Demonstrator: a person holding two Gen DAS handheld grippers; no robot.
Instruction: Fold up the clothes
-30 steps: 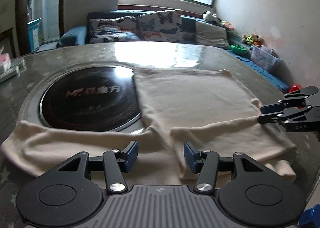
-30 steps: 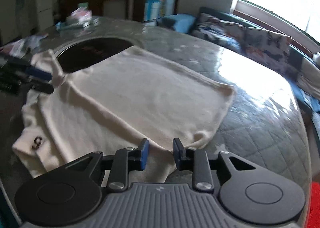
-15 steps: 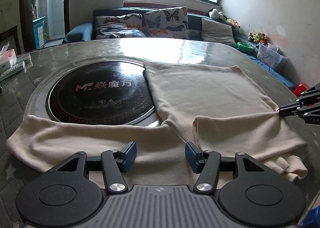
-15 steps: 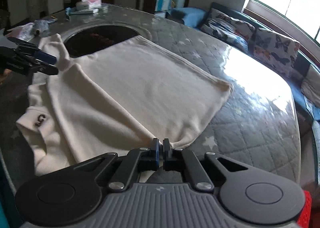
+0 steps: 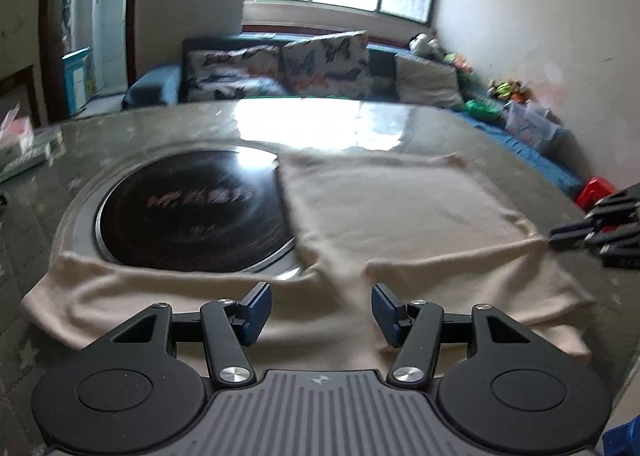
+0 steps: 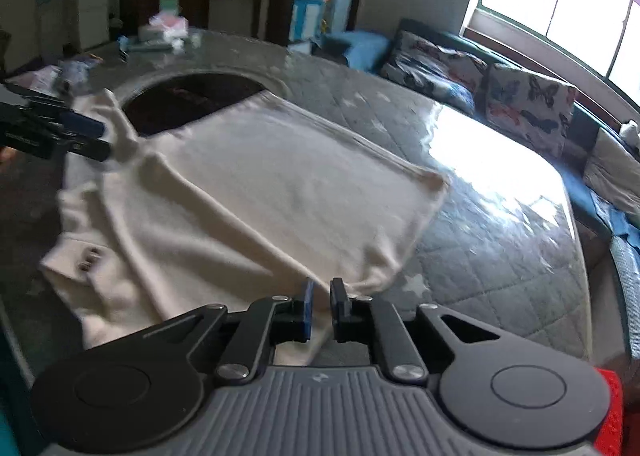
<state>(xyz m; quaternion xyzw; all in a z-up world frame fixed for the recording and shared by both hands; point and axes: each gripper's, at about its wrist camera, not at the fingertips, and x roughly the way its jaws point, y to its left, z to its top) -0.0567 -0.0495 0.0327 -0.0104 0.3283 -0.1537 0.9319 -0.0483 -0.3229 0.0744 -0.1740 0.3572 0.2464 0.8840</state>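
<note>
Your right claw (image 6: 320,306) pinches the cream sweater's (image 6: 260,191) sleeve edge; the body stretches ahead and leftward. Your left claw (image 5: 320,310) hangs released above the near hem.

The cream garment (image 6: 248,191) lay flat and low across the near half of the table (image 6: 492,256), leaving the air above it passable. Beyond its far hem, bare quilted surface ran open toward the sofa (image 5: 280,67). Boxes and clutter (image 6: 164,29) occupied the far left table edge. The dark round inset (image 5: 192,207) sat flush.
</note>
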